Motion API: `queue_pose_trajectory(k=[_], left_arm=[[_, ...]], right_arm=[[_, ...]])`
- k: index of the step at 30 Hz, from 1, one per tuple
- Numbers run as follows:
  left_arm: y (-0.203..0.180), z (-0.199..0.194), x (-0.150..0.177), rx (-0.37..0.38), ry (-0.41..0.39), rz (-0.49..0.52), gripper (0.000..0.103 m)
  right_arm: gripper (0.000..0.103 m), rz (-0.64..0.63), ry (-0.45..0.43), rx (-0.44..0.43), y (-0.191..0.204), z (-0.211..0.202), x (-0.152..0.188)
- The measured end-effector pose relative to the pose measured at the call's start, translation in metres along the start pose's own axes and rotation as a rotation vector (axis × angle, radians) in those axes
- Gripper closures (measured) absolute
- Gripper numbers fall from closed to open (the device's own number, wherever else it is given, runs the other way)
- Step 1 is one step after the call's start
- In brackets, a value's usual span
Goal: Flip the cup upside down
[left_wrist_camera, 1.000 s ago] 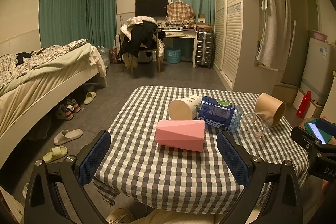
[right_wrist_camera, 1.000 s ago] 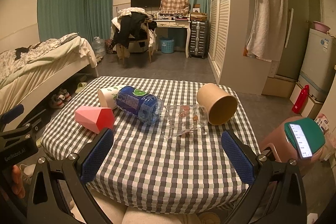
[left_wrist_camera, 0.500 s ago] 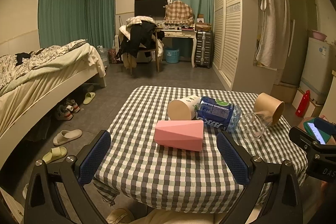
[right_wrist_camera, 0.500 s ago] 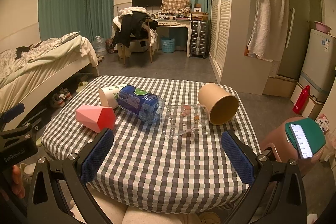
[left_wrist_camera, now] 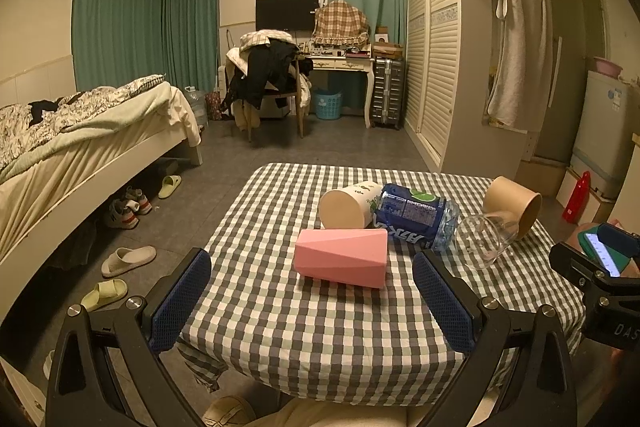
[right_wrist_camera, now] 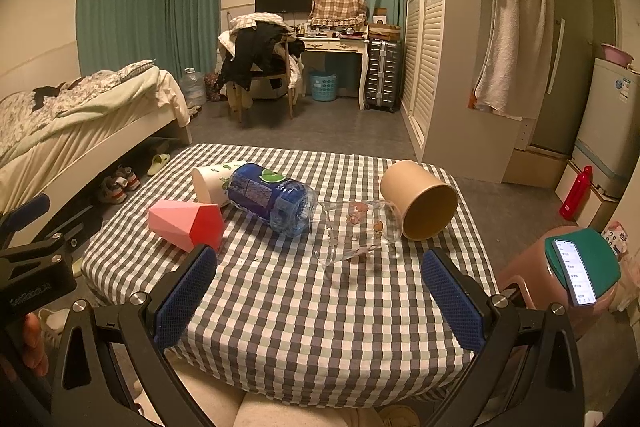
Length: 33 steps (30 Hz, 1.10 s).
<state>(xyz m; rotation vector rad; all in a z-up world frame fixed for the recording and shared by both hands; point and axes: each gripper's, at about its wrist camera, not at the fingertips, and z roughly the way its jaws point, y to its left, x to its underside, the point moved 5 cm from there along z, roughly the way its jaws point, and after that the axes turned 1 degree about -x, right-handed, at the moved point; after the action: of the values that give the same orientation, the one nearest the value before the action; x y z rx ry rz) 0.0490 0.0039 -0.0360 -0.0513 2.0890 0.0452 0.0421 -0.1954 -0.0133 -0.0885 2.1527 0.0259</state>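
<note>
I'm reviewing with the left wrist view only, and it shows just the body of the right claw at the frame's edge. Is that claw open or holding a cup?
Observer: The right claw is open, its fingers wide apart, and holds nothing.
Operator: The glass on its side looks plain from here. Is it?
Observer: No, the glass has small printed figures on its side.
Operator: What does the phone rest on?
Observer: The phone lies on a green object on top of a pinkish stool beside the table.
</note>
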Motion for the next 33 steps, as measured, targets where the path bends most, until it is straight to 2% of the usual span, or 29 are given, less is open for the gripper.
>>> queue_pose_trajectory(k=[14,21,25,33], left_arm=[[0.000,0.007,0.000,0.000,0.022,0.005,0.000],[0.008,0.028,-0.008,-0.029,0.055,-0.002,0.000],[0.016,0.048,-0.017,-0.070,0.071,-0.004,0.000],[0.027,0.096,-0.027,-0.113,0.123,-0.019,0.000]], right_arm=[[0.000,-0.005,0.017,-0.011,0.000,0.006,0.001],[0.000,-0.029,0.048,-0.026,0.002,0.023,-0.007],[0.000,-0.089,0.082,-0.069,0.008,0.046,-0.022],[0.000,-0.249,0.220,-0.140,0.024,0.131,-0.059]])
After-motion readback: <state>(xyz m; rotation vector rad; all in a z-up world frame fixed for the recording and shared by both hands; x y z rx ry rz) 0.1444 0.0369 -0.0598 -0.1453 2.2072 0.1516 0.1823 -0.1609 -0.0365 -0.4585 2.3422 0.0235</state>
